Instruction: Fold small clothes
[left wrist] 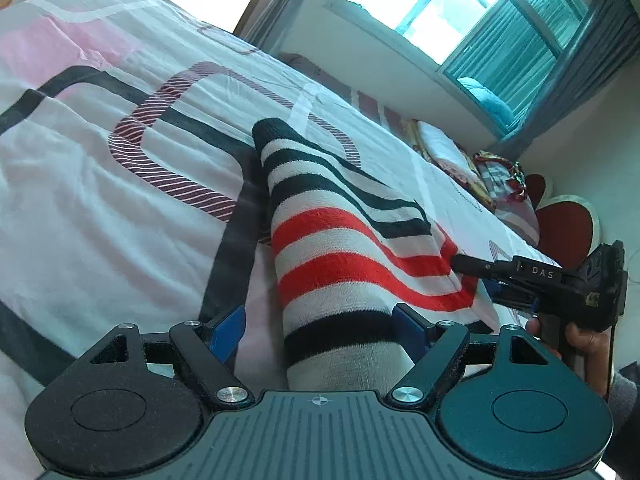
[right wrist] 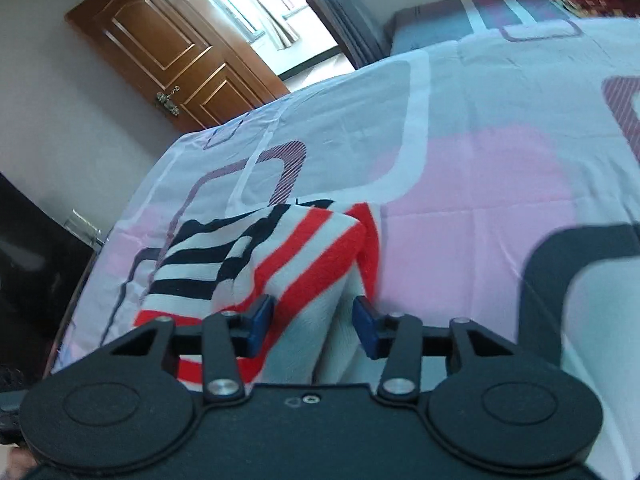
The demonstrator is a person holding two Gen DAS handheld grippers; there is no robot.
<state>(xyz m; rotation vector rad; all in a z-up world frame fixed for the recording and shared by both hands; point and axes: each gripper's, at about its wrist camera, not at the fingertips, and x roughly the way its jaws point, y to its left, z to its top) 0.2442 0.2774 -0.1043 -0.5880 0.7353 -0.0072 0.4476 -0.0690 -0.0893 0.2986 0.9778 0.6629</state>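
Striped garment (left wrist: 344, 248) lies on bed (left wrist: 100, 168). Left tool (left wrist: 320, 332) spread, straddling its near fold. Right tool (right wrist: 314, 324) spread over the garment's edge.

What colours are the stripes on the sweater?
The sweater has black, white and red stripes, clearest in the left wrist view.
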